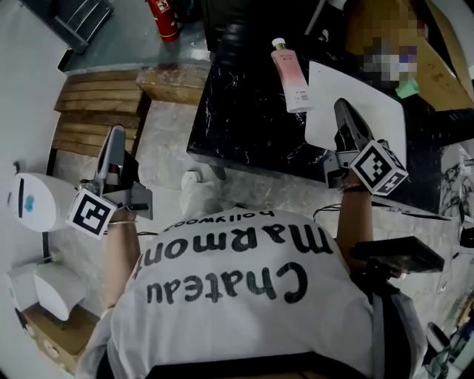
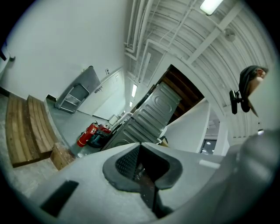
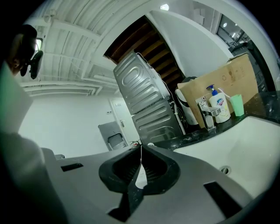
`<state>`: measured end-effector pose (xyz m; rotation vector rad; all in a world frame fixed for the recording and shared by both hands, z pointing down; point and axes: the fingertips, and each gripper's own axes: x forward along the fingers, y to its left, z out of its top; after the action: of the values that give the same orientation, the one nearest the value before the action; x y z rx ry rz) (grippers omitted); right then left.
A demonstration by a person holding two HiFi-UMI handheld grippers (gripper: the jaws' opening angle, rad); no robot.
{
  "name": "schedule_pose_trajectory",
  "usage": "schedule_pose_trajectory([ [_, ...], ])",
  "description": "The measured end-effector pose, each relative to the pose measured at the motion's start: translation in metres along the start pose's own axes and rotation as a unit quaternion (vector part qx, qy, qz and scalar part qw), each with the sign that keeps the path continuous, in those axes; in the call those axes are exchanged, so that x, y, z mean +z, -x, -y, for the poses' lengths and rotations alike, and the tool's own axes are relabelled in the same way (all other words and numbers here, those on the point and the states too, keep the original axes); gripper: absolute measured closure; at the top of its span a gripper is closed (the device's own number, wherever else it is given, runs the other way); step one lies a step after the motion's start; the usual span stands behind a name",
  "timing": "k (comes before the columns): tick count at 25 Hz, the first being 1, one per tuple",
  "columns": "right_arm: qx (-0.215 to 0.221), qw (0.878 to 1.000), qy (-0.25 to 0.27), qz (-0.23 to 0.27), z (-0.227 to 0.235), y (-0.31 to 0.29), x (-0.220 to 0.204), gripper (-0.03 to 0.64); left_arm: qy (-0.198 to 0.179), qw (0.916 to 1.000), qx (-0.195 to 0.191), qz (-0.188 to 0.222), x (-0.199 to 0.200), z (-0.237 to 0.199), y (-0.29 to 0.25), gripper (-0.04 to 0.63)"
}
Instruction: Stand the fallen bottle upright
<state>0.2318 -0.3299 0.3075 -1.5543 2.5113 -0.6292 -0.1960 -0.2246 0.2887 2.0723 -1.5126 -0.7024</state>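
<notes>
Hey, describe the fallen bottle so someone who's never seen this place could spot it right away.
Find the black marble counter at the top of the head view, with its white sink. The bottle lies on its side on the dark stone by the sink's left edge. It is pale pink with a white cap, the only pink thing there.

Black marble counter [image 1: 244, 111], white sink [image 1: 333, 89] in its right part. Left of counter, wooden pallets [image 1: 96, 111] on pale speckled floor [image 1: 167, 159]. Beyond its far left corner, red extinguisher [image 1: 164, 16]. White walls [image 2: 57, 43], lit ceiling lamp [image 2: 211, 5].
</notes>
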Motion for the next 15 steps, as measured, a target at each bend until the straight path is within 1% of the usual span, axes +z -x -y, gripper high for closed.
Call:
schedule_pose_trajectory([
  [3, -0.010, 1.000, 0.026, -0.013, 0.000, -0.021, -0.002, 0.603, 0.005, 0.9999, 0.009, -0.002, 0.006, -0.018, -0.012, 0.581],
  [6, -0.027, 0.999, 0.027, -0.014, 0.001, -0.040, -0.003, 0.603, 0.016, 0.9998, 0.007, -0.012, 0.013, -0.039, -0.033, 0.581],
  [11, -0.066, 0.997, 0.020, -0.016, 0.005, -0.069, -0.003, 0.603, 0.012, 0.9992, -0.019, -0.032, 0.036, -0.066, -0.082, 0.581],
  [13, -0.082, 0.996, 0.014, -0.012, 0.008, -0.079, -0.001, 0.603, 0.016, 0.9984, -0.026, -0.048, 0.040, -0.078, -0.102, 0.581],
  [15, -0.089, 0.996, 0.015, -0.018, 0.007, -0.090, -0.001, 0.603, 0.016, 0.9973, -0.031, -0.064, 0.044, -0.090, -0.122, 0.581],
])
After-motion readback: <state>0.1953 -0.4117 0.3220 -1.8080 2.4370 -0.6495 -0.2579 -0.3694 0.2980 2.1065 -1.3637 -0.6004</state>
